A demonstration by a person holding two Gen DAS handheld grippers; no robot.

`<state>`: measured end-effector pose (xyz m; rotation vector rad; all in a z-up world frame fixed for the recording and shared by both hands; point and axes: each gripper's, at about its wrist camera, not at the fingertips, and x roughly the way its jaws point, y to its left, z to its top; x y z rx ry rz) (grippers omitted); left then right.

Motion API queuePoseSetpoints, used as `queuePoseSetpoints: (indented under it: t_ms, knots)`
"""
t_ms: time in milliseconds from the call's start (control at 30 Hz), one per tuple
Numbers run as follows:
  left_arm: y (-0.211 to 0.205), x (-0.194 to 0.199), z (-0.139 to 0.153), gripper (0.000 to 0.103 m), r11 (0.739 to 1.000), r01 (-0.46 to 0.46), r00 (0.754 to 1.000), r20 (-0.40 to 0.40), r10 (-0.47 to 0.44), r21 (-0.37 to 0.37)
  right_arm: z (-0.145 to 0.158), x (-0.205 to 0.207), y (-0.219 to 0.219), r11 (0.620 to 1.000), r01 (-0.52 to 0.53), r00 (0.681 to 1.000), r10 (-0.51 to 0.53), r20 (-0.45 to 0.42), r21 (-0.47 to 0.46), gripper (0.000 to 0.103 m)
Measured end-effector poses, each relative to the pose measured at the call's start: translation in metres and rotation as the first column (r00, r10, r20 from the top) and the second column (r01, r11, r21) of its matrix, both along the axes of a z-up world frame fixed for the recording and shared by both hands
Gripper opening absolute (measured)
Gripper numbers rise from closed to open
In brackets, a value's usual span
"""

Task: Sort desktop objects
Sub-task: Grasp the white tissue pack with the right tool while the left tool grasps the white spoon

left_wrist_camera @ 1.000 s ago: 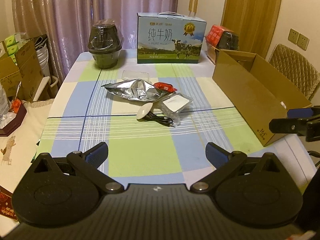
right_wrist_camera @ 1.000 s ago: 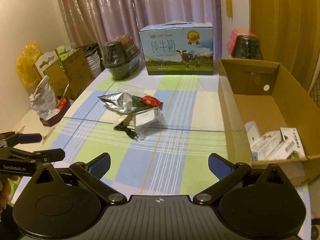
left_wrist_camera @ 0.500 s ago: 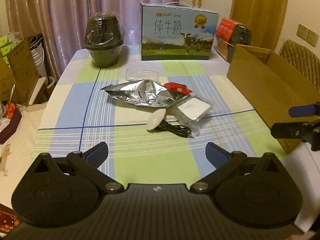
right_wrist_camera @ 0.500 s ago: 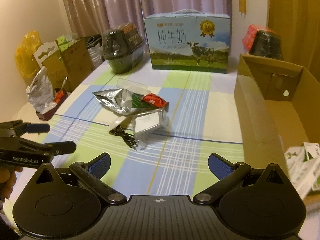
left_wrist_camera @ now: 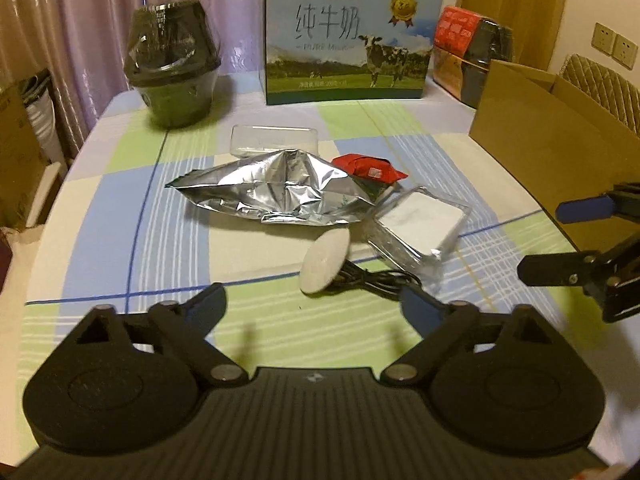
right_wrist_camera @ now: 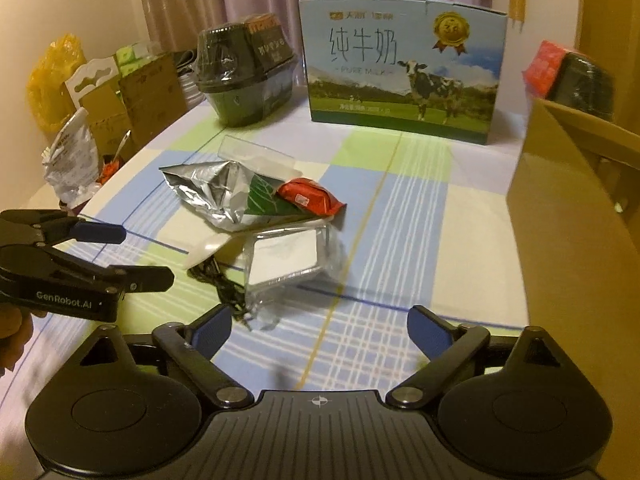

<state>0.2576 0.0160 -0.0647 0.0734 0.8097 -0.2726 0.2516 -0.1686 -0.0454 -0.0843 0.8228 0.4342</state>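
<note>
Now both grippers sit lower and nearer the pile than a second ago, and the things in it fill more of each view. The left gripper [left_wrist_camera: 314, 306] has its jaws spread but closing, with nothing between them; just ahead of it lie the white disc [left_wrist_camera: 325, 260] and the black cable [left_wrist_camera: 374, 278]. The right gripper [right_wrist_camera: 319, 328] is likewise spread and closing on nothing, with the clear tray [right_wrist_camera: 286, 256] just ahead. The pile lies mid-worktop [left_wrist_camera: 120, 220]: foil bag [left_wrist_camera: 276, 192] behind the disc, red packet [left_wrist_camera: 370, 170] at the bag's right end, clear lid [left_wrist_camera: 274, 140] behind the bag. The carton [left_wrist_camera: 532, 148] stands well right of the pile.

Judging by this, sorting is at the reach stage: nothing is gripped yet, and each hand seems to be lining up on its own piece, the left on disc or cable, the right on the tray. The cable tangle touching the tray could drag along.
</note>
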Motion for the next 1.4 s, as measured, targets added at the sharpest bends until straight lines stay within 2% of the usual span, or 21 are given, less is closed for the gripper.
queuePoseSetpoints:
  t_ms: [133,500,667,833,1033,1100,1167,1233,1267,1400]
  knots:
    - [0.002,0.015,-0.007,0.086,1.0,0.022,1.0,0.011,-0.022,0.008,-0.008,0.012,0.011,0.999,-0.04,0.999,0.04,0.017,-0.011,0.083]
    - [0.004,0.034,-0.02,0.082,0.997,0.081,0.996,0.027,-0.081,0.004,-0.031,0.04,0.04,0.993,-0.111,0.993,0.113,0.039,-0.04,0.079]
    - [0.004,0.038,-0.023,0.078,0.997,0.079,0.996,0.032,-0.079,0.0,-0.04,0.051,0.043,0.993,-0.109,0.994,0.11,0.024,-0.034,0.076]
    - [0.004,0.046,-0.028,0.078,0.996,0.092,0.996,0.022,-0.092,-0.017,-0.04,0.053,0.038,0.992,-0.12,0.992,0.121,0.025,-0.023,0.062]
    - [-0.003,0.055,-0.034,0.07,0.993,0.112,0.994,-0.001,-0.112,-0.042,-0.037,0.048,0.019,0.998,-0.046,0.998,0.047,0.029,-0.048,0.059]
    - [-0.005,0.059,-0.035,0.057,0.992,0.109,0.994,-0.013,-0.11,-0.063,-0.036,0.045,0.011,0.999,-0.024,1.0,0.025,0.018,-0.043,0.059]
    - [-0.008,0.061,-0.036,0.051,0.991,0.11,0.994,-0.015,-0.112,-0.07,-0.035,0.04,0.005,0.999,-0.012,1.0,0.013,0.014,-0.042,0.059]
    - [-0.01,0.063,-0.036,0.04,0.991,0.114,0.993,-0.017,-0.116,-0.072,-0.035,0.034,0.0,0.999,-0.002,1.0,0.002,0.008,-0.04,0.058]
    - [-0.012,0.063,-0.035,0.03,0.991,0.113,0.993,-0.02,-0.114,-0.071,-0.035,0.031,-0.003,0.999,0.002,1.0,-0.002,0.004,-0.039,0.058]
    - [-0.023,0.052,-0.033,0.021,0.989,0.139,0.99,-0.035,-0.14,-0.041,-0.032,0.013,-0.012,0.999,-0.001,1.0,0.0,-0.014,-0.048,0.057]
